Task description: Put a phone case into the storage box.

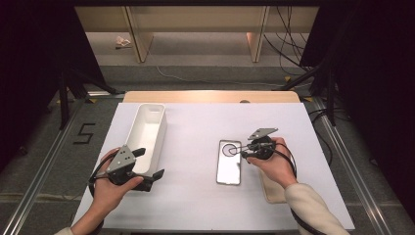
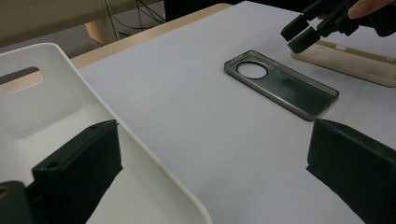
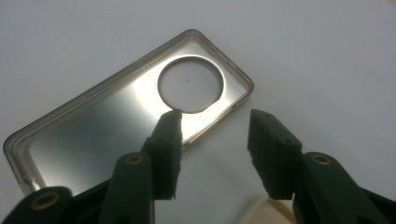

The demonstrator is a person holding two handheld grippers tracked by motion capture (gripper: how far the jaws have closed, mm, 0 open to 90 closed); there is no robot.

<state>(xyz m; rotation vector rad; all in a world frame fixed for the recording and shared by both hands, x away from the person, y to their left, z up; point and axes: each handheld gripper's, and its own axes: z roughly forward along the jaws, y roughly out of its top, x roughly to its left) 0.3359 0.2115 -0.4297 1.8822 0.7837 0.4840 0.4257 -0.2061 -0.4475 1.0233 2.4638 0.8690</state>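
Your left gripper (image 1: 157, 175) sat nearest you at the table's 7 o'clock, jaws spread wide and holding nothing, one jaw inside the near end of the white bin (image 1: 147, 128) and the other outside over the sheet. Right of it, the clear phone case (image 1: 229, 162) lay flat near the table's centre, camera ring at its 12 o'clock end. Your right gripper (image 1: 243, 153) hung at the case's 2 o'clock edge, jaws parted and pinching nothing; one tip stood over the rim beside the ring. You were judged to be between release and regrasp of the case. The next move would have called for straddling that thin rim before closing. A tan case (image 1: 272, 190) lay under your right hand at 5 o'clock and crowded the approach.
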